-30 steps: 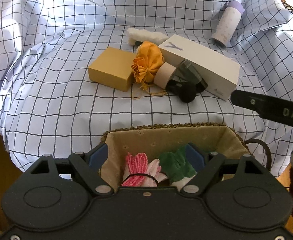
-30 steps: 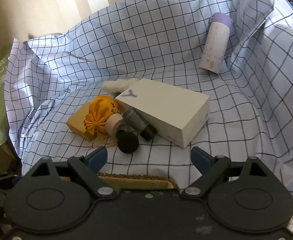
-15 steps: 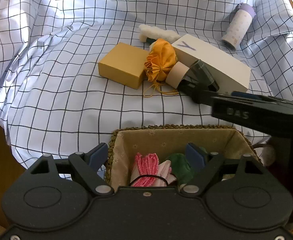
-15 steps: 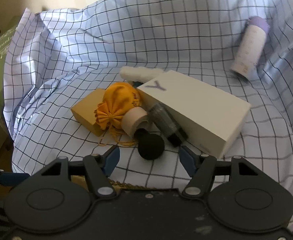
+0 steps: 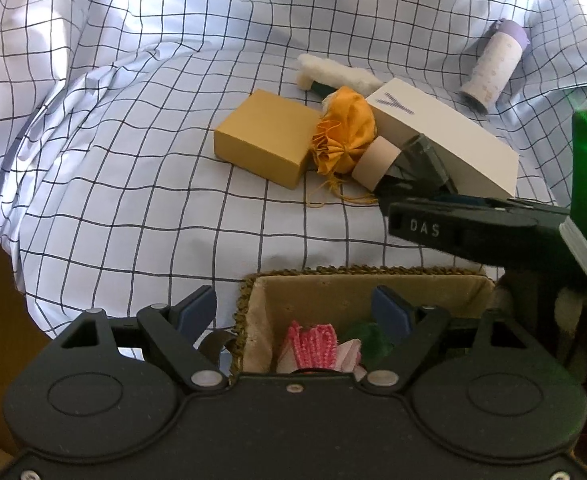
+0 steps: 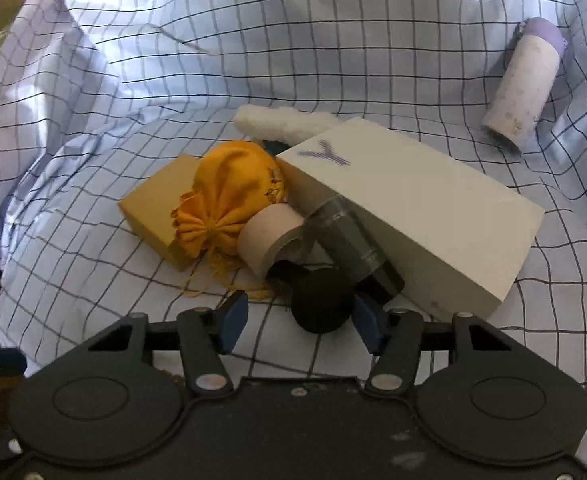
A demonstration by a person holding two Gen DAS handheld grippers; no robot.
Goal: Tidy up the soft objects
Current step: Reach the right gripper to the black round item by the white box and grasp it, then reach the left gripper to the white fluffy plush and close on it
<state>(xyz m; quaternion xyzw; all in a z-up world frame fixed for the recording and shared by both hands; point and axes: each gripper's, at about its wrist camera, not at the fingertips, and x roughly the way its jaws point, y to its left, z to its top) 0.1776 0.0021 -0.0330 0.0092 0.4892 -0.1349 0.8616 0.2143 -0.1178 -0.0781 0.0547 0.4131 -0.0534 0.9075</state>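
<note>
An orange drawstring pouch [image 6: 229, 196] [image 5: 343, 138] lies in a pile on the checked cloth, between a yellow box [image 5: 267, 144] and a white box [image 6: 413, 208]. A fluffy white item [image 6: 285, 124] [image 5: 333, 72] lies behind them. A black ball [image 6: 323, 302] sits in front. My right gripper [image 6: 301, 316] is open, its jaws on either side of the black ball, apart from it; it also shows in the left wrist view [image 5: 453, 226]. My left gripper [image 5: 295, 314] is open over a woven basket [image 5: 357, 280] holding pink [image 5: 313, 344] and green [image 5: 367, 338] soft items.
A beige tape roll [image 6: 273, 236] and a dark cylinder [image 6: 349, 244] lean in the pile. A lilac bottle [image 6: 525, 84] lies at the far right on the rumpled cloth [image 6: 333, 40]. The cloth rises in folds at the back and sides.
My right gripper has moved forward and down toward the pile, and its jaws have narrowed around the black ball. My left gripper has drifted slightly left over the basket.
</note>
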